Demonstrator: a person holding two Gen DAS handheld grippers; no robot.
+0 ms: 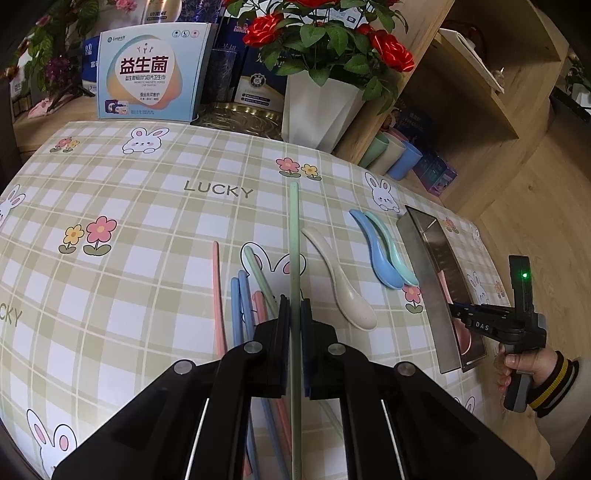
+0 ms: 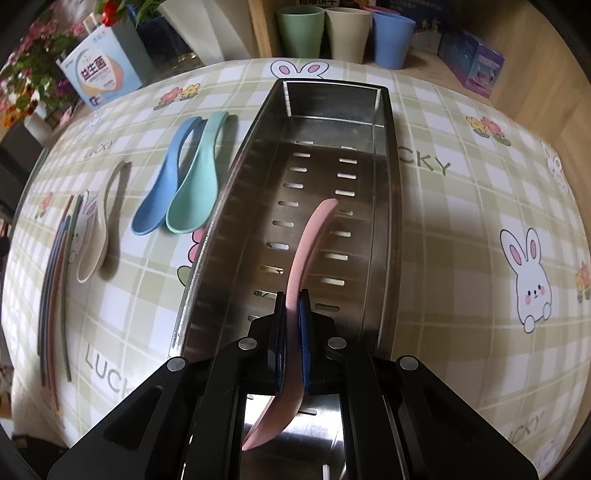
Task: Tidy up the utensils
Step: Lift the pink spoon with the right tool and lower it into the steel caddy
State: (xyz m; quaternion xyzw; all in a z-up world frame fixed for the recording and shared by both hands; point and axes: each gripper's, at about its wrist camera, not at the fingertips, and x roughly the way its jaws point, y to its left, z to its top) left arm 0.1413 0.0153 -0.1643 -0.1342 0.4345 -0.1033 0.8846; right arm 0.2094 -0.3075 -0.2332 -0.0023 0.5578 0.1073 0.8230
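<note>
Pinching a long pale green chopstick point(image 1: 294, 236) between its pads, the left gripper point(image 1: 294, 306) is held above a table point(image 1: 155, 206) covered with a green checked cloth printed with rabbits and flowers. The chopstick runs straight away from the gripper toward the far side of the table. Beneath and just left of the gripper, loose chopsticks point(image 1: 242, 306) in pink, blue and green are seen lying close together on the cloth. To the right of them a cream spoon point(image 1: 338, 277) is laid, and further right a blue spoon point(image 1: 375, 251) and a mint spoon point(image 1: 395, 254) are laid touching side by side.

At the right edge of the table a long steel tray point(image 2: 384, 221) with slots in its floor is placed. The right gripper point(image 2: 294, 299), grasped by a hand point(image 1: 513, 365) in a striped cuff, is held over the near end of this tray. A pink spoon point(image 2: 314, 236) is clamped between its pads, with the handle pointing toward the far end of the tray and the bowl hanging near the gripper body. Whether the spoon touches the tray floor cannot be told.

Beyond the table, a white pot of red roses point(image 1: 321, 107), a printed box point(image 1: 151, 74) and three cups point(image 2: 343, 33) are seen.
</note>
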